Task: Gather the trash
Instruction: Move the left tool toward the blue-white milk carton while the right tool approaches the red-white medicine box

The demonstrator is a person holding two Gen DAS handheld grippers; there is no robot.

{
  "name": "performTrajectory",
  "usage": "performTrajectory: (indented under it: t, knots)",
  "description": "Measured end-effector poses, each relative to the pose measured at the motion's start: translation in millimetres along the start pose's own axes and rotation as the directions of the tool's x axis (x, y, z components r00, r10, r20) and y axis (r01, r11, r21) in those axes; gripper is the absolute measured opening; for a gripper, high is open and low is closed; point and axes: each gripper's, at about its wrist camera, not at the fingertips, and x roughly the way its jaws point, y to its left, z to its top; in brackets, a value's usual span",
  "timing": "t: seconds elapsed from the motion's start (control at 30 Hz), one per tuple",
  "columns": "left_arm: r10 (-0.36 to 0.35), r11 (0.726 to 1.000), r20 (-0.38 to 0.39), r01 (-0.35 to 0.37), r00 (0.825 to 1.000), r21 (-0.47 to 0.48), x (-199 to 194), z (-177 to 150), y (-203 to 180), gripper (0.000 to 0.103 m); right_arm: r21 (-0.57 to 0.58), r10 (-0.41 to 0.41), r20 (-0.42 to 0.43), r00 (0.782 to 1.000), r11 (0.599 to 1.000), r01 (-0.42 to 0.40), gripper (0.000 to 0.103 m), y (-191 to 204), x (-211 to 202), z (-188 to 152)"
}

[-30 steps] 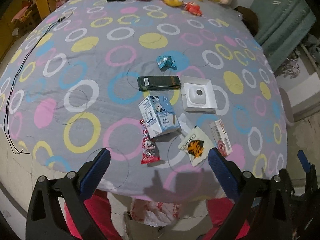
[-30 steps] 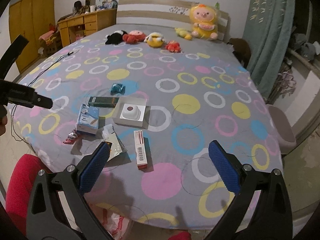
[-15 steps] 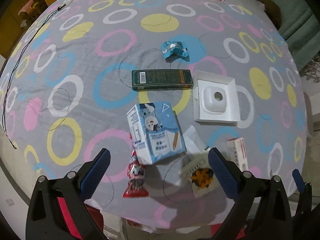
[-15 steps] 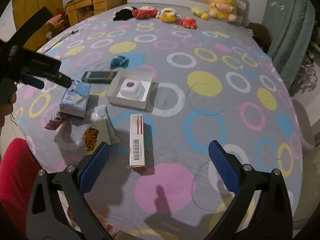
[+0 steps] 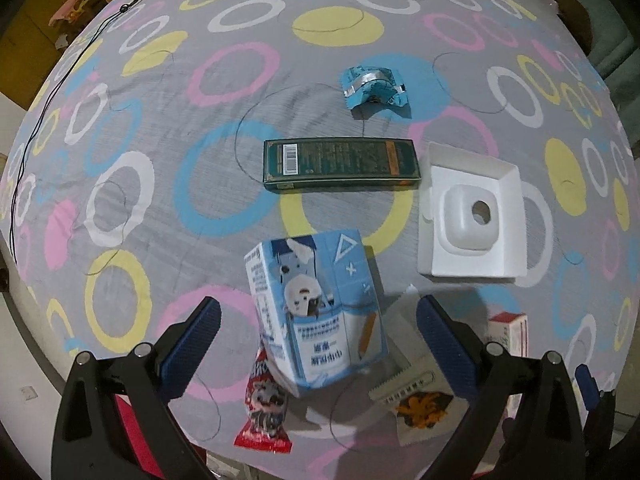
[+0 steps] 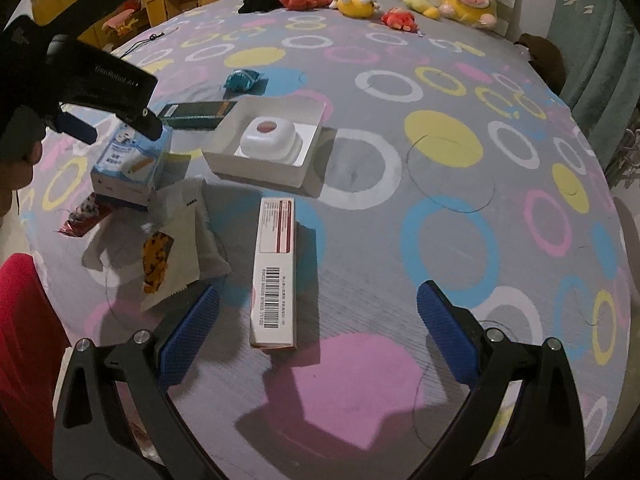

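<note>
ringed grey bedspread (image 5: 168, 128) carries the litter. left tongs (image 5: 316, 324) gape wide and empty around the blue milk carton (image 5: 320, 316); best lowered squarely before squeezing. right tongs (image 6: 318, 320), equally wide, hold nothing above the white-red box (image 6: 275, 272).

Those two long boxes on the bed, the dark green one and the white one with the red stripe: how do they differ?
The dark green box is dark all over with small print, while the white box is pale with a red band. The dark green box lies behind the open white tray, crosswise to the right camera; the white box lies in front of the tray, pointing toward that camera. Both are slim cartons lying flat on the bedspread, each with a barcode facing up.
</note>
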Motion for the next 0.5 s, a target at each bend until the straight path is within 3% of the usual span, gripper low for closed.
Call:
performTrajectory:
  t: [0.5]
  knots:
    - [0.071, 0.997, -0.016, -0.071, 0.997, 0.006, 29, 8, -13, 0.096, 0.025, 0.022, -0.028, 0.999, 0.999, -0.021, 0.097, 4, 36, 0]
